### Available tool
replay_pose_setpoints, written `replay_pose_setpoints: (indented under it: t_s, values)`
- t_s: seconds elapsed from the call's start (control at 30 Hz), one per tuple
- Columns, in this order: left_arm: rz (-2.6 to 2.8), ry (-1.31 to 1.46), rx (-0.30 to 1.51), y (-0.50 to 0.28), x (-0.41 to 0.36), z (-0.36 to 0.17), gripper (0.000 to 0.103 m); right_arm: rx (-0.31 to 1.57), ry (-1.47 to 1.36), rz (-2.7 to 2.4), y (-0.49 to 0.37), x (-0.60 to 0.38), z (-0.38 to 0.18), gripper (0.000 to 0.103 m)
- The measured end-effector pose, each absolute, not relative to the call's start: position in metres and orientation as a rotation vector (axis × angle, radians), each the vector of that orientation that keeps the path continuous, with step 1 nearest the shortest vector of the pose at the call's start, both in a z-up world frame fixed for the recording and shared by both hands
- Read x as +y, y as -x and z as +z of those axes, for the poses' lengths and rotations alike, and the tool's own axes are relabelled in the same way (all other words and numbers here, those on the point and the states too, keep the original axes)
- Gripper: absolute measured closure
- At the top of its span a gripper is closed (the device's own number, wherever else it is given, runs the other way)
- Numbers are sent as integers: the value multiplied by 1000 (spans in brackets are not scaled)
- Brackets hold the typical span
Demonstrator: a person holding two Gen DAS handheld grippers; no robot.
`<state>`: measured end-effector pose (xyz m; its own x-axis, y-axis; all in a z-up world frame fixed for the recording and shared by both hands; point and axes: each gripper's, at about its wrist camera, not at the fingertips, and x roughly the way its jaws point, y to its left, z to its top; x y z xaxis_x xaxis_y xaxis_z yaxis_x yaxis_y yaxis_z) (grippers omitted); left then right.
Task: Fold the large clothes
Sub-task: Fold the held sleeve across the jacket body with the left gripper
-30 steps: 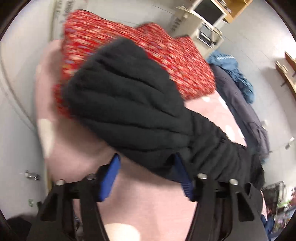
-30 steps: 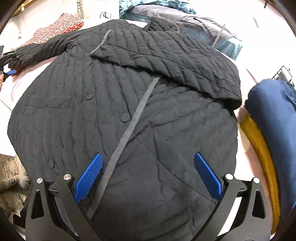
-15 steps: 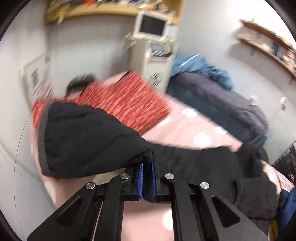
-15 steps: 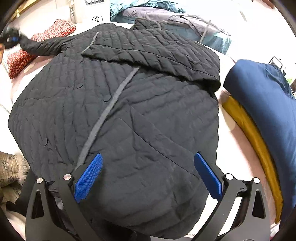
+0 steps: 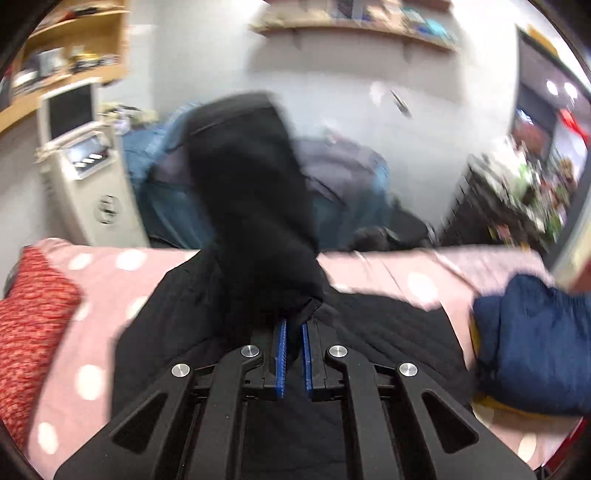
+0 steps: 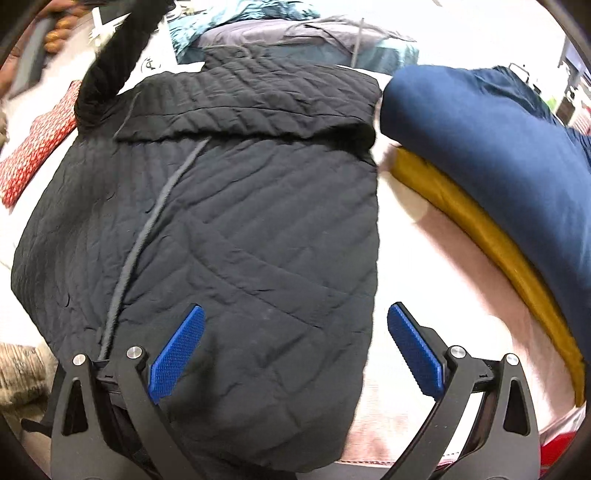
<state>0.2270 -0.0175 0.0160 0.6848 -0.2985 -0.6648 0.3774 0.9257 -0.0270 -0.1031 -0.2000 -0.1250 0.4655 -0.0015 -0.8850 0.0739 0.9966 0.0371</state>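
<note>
A large black quilted jacket [image 6: 229, 229] lies spread on a pink dotted bed cover [image 6: 443, 280], its right sleeve folded across the chest. My left gripper [image 5: 293, 332] is shut on the jacket's left sleeve [image 5: 255, 206] and holds it lifted above the jacket body [image 5: 388, 332]. In the right wrist view the raised sleeve [image 6: 110, 59] rises at the upper left. My right gripper [image 6: 291, 343] is open and empty, low over the jacket's hem near its right edge.
A folded navy garment [image 6: 491, 147] lies on a mustard one [image 6: 480, 236] at the right of the bed. A red patterned cloth [image 6: 37, 140] lies at the left. Grey and blue clothes [image 6: 295, 33] are piled beyond the bed. A white kiosk [image 5: 77, 162] stands behind.
My left gripper closed on the left sleeve, then lifted it and swung it over toward the jacket body. My right gripper shifted toward the jacket's right hem, staying open.
</note>
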Motion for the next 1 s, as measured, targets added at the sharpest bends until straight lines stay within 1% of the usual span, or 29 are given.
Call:
replay_pose_setpoints:
  t_s: [0.1, 0.2, 0.33, 0.4, 0.43, 0.5, 0.53, 0.57, 0.73, 0.87, 1.0]
  values:
    - [-388, -191, 833, -225, -63, -36, 96, 1090, -95, -65, 103, -211, -127, 6]
    - [-389, -282, 913, -218, -84, -82, 96, 1094, -112, -71, 102, -219, -129, 6]
    - [-357, -390, 965, -210, -93, -124, 89, 1099, -111, -65, 100, -219, -131, 6]
    - [-360, -396, 959, -206, -91, -127, 85, 1100, -106, -59, 99, -217, -131, 6]
    - [-362, -400, 956, -205, -90, -126, 81, 1100, -103, -58, 98, -215, -131, 6]
    - [-434, -389, 983, -200, -90, -123, 36, 1102, -99, -53, 97, -212, -132, 6]
    - [-487, -362, 987, -195, -90, -120, 4, 1103, -97, -51, 97, -211, -132, 6]
    - [-505, -346, 965, -188, -91, -116, 6, 1103, -93, -49, 97, -209, -131, 6]
    - [-561, -363, 885, -155, -93, -96, 6, 1094, -76, -50, 95, -203, -125, 6]
    - [-546, -343, 867, -145, -78, -89, 6, 1087, -51, -49, 93, -200, -121, 6]
    - [-445, -340, 824, -145, -29, -80, 6, 1071, -25, -35, 81, -195, -115, 6]
